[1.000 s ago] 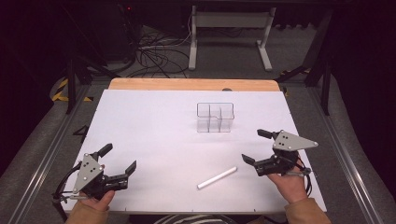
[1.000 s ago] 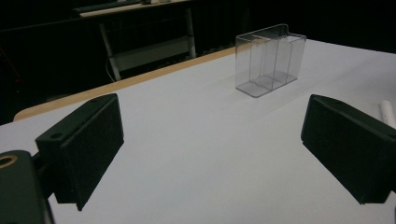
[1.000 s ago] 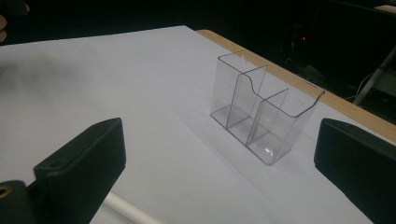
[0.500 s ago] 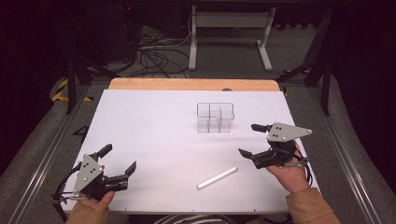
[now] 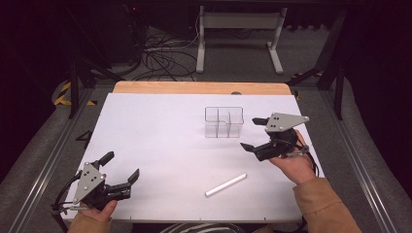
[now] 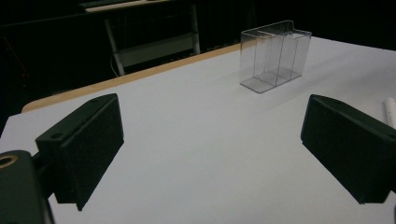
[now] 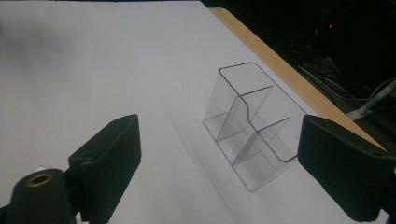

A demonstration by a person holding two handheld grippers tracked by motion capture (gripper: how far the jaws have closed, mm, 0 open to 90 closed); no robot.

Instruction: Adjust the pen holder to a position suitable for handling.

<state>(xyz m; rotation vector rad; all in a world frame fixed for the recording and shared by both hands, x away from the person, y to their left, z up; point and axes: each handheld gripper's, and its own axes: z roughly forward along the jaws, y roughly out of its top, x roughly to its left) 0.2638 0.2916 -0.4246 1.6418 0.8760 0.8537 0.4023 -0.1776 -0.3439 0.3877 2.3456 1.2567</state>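
Observation:
A clear plastic compartment box (image 5: 223, 121) stands upright on the white table sheet (image 5: 160, 136), right of centre. A white stick (image 5: 225, 185) lies flat nearer the front edge. My right gripper (image 5: 250, 133) hovers just right of the box, raised off the table and pointing left at it. It is open; its jaws have just been closing a little, with nothing between them. In the right gripper view the box (image 7: 252, 126) sits ahead between the jaws' lines. My left gripper (image 5: 121, 166) rests open and empty at the front left. The left gripper view has the box (image 6: 275, 56) far ahead and the stick's end (image 6: 390, 112) at the right.
A wooden table edge (image 5: 199, 88) runs along the far side. Beyond it are a metal stand (image 5: 238, 34) and floor cables (image 5: 160, 58). Metal rails (image 5: 43, 165) flank the table.
My right gripper has risen and moved away from the person, up beside the box's right side. The left gripper, the box and the stick have stayed put.

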